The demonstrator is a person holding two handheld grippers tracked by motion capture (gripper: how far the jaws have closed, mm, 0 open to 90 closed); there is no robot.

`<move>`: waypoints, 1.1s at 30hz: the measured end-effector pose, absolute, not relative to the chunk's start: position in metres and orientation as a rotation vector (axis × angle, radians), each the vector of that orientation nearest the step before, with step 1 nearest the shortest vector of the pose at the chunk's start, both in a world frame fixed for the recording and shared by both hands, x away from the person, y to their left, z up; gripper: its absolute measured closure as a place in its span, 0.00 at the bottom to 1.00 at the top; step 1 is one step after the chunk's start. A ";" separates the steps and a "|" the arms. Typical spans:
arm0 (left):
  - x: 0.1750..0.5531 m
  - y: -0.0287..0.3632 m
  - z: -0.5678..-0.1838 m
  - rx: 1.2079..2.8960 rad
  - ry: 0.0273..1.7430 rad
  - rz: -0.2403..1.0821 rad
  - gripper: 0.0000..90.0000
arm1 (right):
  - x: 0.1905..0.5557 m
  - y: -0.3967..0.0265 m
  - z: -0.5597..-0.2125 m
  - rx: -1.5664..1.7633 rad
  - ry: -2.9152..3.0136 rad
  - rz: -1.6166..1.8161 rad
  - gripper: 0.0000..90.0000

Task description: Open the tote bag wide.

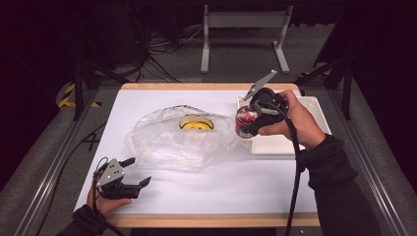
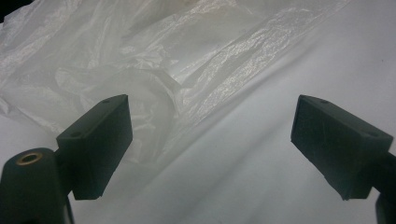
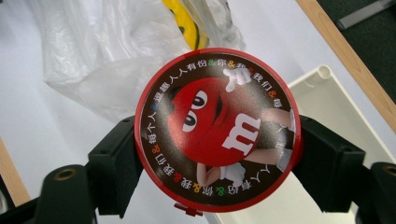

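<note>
On the white table point(image 1: 211, 187), your right gripper point(image 3: 217, 156) clamps a round red tin point(image 3: 217, 133); your left gripper point(image 2: 210, 140) gapes by the crinkly plastic bag point(image 2: 140, 60).

We see a white counter point(image 1: 206, 191) with a pale wooden edge along its near and far sides. A crumpled clear plastic bag point(image 1: 179, 140) lies near its middle, with something yellow point(image 1: 196, 123) inside. A shallow white tray point(image 1: 314, 110) sits at the far right corner, just beside the bag.
</note>
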State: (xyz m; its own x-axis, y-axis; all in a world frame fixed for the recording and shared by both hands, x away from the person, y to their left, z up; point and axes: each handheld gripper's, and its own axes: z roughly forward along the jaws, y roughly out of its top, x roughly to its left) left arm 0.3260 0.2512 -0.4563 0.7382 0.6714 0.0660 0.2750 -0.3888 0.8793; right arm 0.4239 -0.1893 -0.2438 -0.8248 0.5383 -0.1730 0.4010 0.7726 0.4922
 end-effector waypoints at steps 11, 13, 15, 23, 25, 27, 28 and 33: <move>0.326 0.251 -0.456 1.981 0.724 0.520 0.15 | 0.431 -0.234 -0.257 0.865 2.635 0.568 0.26; 0.326 0.251 -0.456 1.982 0.726 0.520 0.15 | 0.433 -0.240 -0.261 0.892 2.632 0.558 0.26; 0.326 0.251 -0.456 1.981 0.725 0.521 0.15 | 0.435 -0.244 -0.265 0.907 2.632 0.552 0.26; 0.327 0.251 -0.457 1.977 0.725 0.519 0.15 | 0.443 -0.257 -0.279 0.977 2.632 0.505 0.26; 0.327 0.251 -0.457 1.978 0.725 0.520 0.15 | 0.446 -0.259 -0.282 0.991 2.631 0.496 0.26; 0.326 0.251 -0.456 1.979 0.724 0.520 0.15 | 0.449 -0.262 -0.284 1.004 2.630 0.490 0.26; 0.326 0.251 -0.456 1.979 0.724 0.520 0.15 | 0.450 -0.262 -0.285 1.008 2.624 0.480 0.26; 0.326 0.251 -0.456 1.976 0.722 0.519 0.15 | 0.456 -0.265 -0.292 1.035 2.619 0.459 0.26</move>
State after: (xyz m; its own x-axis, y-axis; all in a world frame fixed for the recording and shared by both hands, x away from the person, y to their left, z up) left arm 0.3262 0.2512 -0.4564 0.7371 0.6726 0.0655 0.2763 -0.3884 0.8791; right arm 0.4560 -0.2651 -0.2918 -0.7007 0.6982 -0.1468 0.6066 0.6913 0.3926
